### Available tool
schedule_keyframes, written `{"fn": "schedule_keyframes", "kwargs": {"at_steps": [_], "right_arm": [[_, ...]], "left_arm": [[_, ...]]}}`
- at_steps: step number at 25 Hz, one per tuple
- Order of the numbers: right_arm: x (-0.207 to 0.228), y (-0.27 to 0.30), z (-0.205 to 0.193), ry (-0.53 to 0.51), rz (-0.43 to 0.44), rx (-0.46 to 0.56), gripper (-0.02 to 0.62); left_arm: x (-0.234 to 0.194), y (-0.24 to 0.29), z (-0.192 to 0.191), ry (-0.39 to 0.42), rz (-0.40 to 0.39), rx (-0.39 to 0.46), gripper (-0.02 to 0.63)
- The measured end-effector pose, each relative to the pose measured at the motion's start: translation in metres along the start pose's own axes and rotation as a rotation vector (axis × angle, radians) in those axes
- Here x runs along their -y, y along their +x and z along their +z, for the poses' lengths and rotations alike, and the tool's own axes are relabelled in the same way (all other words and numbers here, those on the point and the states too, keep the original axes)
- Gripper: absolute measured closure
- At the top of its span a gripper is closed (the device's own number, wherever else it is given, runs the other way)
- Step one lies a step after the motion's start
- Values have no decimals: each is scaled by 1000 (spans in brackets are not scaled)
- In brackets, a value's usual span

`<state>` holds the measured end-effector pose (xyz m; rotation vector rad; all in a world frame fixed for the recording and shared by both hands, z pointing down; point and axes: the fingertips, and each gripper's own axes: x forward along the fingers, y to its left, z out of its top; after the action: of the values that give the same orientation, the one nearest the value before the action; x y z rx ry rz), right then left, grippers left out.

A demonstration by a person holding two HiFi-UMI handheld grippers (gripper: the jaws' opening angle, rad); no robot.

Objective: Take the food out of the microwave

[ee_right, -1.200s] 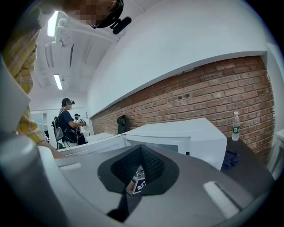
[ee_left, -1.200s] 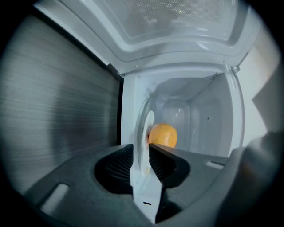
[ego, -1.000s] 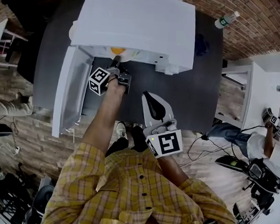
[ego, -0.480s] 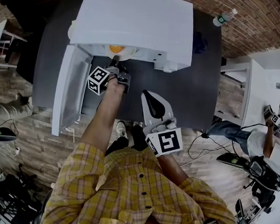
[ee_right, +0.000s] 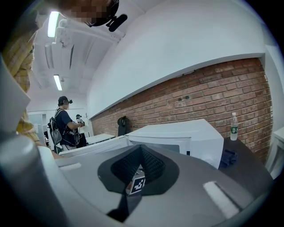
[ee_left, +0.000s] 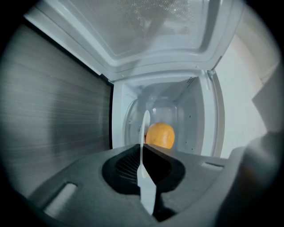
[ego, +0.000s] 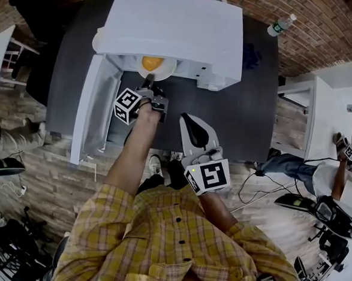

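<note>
Food on plate at microwave mouth; your left tongs just closed on rim, right tongs pressed together, empty; pull-out remains.

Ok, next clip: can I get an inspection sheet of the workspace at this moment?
Surface: dark table, carrying the microwave.
Job's things: white microwave, its door swung open to the left; orange food on a white plate at its mouth.
Clutter: water bottle at the table's far right corner; dark cloth right of the microwave.
Tools: left tool has just been closing its jaws and is now shut on the plate's rim; right tool shut, empty, held apart over the table's near side.
Cables: cables on the floor at right.
Surroundings: brick wall; people at nearby desks.
</note>
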<state>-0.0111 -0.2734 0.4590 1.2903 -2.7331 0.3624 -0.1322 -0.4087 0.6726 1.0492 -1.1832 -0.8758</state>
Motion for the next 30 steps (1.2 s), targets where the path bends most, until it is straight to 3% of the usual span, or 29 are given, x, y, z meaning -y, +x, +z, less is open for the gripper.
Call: {"fn": "schedule_keyframes", "kwargs": {"at_steps": [13,30], "right_arm": [[-22,-25,5,-5,-40,26,592],[-55,-56,14,-19,-48,64,592]], "left_arm": [[13,-66,-4,-19,-12,10,597],[62,-159,-29,-33,-77,-26,595]]}}
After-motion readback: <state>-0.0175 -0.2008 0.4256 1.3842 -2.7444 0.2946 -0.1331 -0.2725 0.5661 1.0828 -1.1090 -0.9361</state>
